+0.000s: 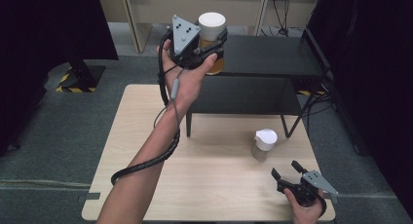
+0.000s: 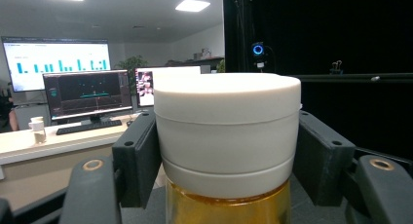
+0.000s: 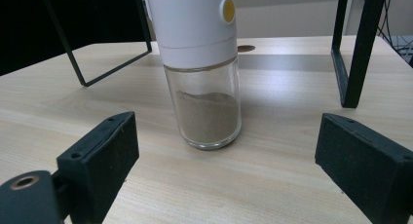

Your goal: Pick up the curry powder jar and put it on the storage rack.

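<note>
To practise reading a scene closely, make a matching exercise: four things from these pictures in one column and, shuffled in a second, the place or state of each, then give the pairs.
Things:
1. amber jar
2. shaker
3. left claw
4. right claw

States:
A. open, low over the table's near right corner
B. shut around a jar
C. held up by the black shelf
D. standing on the table, brown powder inside

Pairs: 1-C, 2-D, 3-B, 4-A
</note>
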{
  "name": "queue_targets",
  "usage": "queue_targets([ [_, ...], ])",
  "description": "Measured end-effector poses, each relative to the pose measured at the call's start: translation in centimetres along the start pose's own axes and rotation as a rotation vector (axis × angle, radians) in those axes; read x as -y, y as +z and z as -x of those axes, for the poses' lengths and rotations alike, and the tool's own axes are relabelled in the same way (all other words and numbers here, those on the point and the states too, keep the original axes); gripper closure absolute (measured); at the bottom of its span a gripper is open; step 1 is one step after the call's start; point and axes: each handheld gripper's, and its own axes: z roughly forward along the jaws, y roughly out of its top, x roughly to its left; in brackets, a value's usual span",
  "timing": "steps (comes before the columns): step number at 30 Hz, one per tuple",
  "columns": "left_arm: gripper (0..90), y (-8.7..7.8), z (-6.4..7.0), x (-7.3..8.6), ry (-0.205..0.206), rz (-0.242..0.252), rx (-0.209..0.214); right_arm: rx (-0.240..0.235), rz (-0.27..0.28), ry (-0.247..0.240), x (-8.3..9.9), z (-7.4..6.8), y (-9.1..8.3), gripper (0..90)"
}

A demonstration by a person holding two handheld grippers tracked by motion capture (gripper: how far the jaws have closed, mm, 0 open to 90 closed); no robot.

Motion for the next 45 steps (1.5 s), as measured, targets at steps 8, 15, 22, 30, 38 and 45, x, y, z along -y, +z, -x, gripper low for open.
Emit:
queue_targets([
  [8,33.4,1.6,-0.1,0.2,0.005,-0.019,-0.025,-0.003,0.001,0.002,0.0,0.1,0.0,8.8],
  [15,33.4,2.7,-0.2,0.6,0.009,-0.039,-0.050,-0.005,-0.002,0.001,0.0,0.1,0.0,8.9],
  [22,33.4,3.2,-0.2,1.0,0.016,-0.054,-0.070,-0.008,0.000,0.000,0.0,0.1,0.0,8.8],
  [30,33.4,3.4,-0.4,1.6,0.016,-0.062,-0.086,-0.009,0.000,0.001,0.0,0.1,0.0,8.8],
  [38,33.4,3.4,-0.6,1.7,0.018,-0.066,-0.090,-0.009,-0.003,-0.004,-0.1,0.1,0.0,8.8],
  [45,33.2,3.2,-0.6,1.9,0.017,-0.059,-0.091,-0.008,-0.004,-0.004,-0.1,0.1,0.0,8.8],
])
